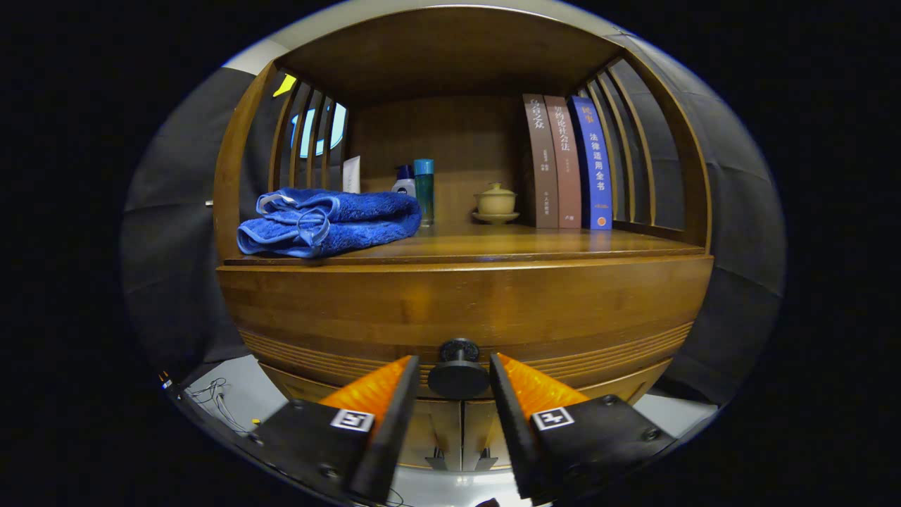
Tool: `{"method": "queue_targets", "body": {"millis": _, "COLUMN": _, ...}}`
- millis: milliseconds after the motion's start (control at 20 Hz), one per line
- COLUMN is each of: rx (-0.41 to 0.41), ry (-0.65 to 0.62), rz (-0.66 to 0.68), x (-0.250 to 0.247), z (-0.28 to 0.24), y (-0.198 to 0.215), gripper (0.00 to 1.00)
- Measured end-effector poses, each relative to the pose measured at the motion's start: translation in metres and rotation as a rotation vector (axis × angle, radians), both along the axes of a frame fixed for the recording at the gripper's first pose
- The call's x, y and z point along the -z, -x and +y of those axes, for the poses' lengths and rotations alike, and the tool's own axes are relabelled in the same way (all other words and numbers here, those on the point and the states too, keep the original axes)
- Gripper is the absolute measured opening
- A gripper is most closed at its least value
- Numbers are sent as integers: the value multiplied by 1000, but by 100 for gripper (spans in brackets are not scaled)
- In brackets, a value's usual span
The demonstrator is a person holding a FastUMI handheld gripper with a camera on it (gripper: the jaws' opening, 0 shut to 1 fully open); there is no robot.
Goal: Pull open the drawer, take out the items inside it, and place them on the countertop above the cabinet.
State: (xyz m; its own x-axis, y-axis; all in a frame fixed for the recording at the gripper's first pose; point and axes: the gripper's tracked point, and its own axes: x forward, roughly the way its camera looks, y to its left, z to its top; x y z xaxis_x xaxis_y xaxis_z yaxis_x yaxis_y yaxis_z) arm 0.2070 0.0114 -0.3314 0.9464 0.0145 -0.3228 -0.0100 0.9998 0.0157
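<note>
On the counter (535,246), from the left: a folded blue towel (327,222), a white tube (351,174), two bottles (417,186), a lidded tea cup (496,203) on its saucer, then three upright books (569,162). Below runs the closed drawer (464,310), its dark round knob (458,370) sitting between the fingers (455,384). The fingers are parted to either side of the knob, seemingly just clear of it, though contact is hard to judge.

Wooden countertop (535,246), folded blue towel (327,222) at one end, bottles (419,186), lidded cup (496,203), three upright books (566,162)
</note>
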Motion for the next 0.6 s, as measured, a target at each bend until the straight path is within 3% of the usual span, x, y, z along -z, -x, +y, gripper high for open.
{"method": "queue_targets", "body": {"millis": 100, "rx": 4, "ry": -11, "rz": -1, "x": 2, "z": 1, "y": -4, "gripper": 55}}
{"method": "queue_targets", "body": {"millis": 250, "rx": 7, "ry": -26, "rz": -17, "x": -1, "z": 0, "y": -3, "gripper": 49}}
{"method": "queue_targets", "body": {"millis": 400, "rx": -25, "ry": -1, "rz": -30, "x": -3, "z": 0, "y": -2, "gripper": 27}}
{"method": "queue_targets", "body": {"millis": 600, "rx": -21, "ry": -3, "rz": -24, "x": -4, "z": -2, "y": 18, "gripper": 28}}
